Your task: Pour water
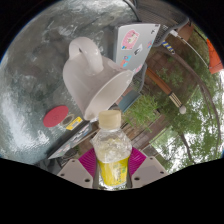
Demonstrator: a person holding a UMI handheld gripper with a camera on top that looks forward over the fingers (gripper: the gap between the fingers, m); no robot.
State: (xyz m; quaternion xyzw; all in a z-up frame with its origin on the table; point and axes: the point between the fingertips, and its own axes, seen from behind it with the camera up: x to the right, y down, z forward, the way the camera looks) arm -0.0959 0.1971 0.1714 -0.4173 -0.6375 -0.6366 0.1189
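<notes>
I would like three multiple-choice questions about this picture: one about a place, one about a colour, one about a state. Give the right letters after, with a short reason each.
1. Where is the bottle?
A. between the fingers
B. far beyond the cup
C. lying on the table

2. What colour is the liquid in the bottle?
A. blue
B. yellow
C. clear red

3. How does the white cup stand?
A. upright, mouth up
B. upside down
C. tilted, its mouth facing sideways toward the bottle

Answers:
1 A: the gripper has its pink pads pressed on both sides of the bottle.
2 B: the lower part of the bottle looks yellow below its white cap.
3 C: the cup's open mouth shows from the side, just beyond the bottle's cap.
</notes>
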